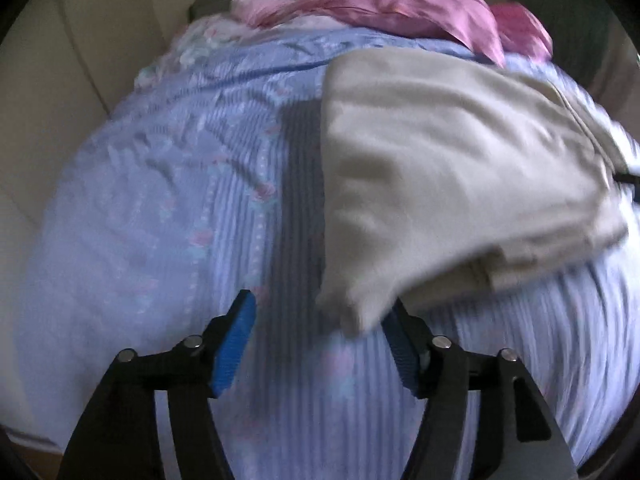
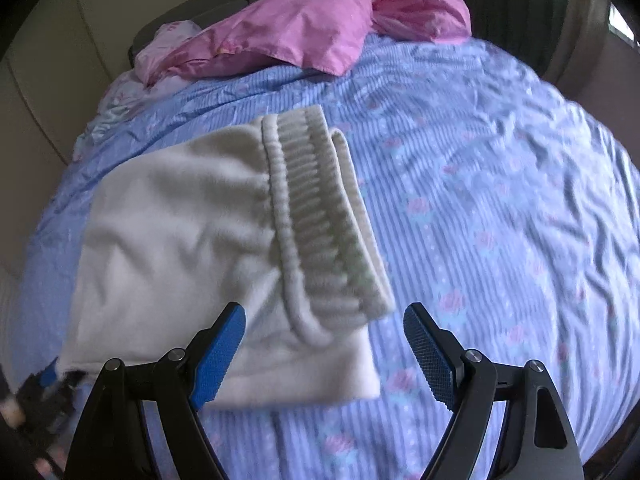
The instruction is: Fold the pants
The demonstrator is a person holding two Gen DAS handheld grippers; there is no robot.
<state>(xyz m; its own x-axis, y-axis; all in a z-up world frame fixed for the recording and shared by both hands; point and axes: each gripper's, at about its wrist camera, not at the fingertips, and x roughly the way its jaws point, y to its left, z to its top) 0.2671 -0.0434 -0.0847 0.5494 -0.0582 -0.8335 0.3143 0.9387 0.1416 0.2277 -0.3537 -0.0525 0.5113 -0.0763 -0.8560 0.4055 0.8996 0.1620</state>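
Note:
Cream fleece pants point(image 2: 180, 240) lie folded on the bed, their ribbed waistband point(image 2: 320, 220) on the right side in the right wrist view. My right gripper point(image 2: 324, 308) hovers open over their near edge, pads clear of the cloth. In the left wrist view the pants point(image 1: 440, 160) spread to the right, and one loose corner point(image 1: 348, 312) droops beside the right finger of my left gripper point(image 1: 320, 300). That gripper's jaws stand apart and the left pad point(image 1: 236, 344) touches nothing. The view is blurred.
A blue striped floral sheet point(image 2: 500, 200) covers the bed. Pink bedding point(image 2: 300, 28) and a pale garment point(image 2: 168, 36) are piled at the far end. A beige wall point(image 1: 60, 80) runs along the left. A blurred hand and gripper part point(image 2: 44, 384) show at the pants' near left corner.

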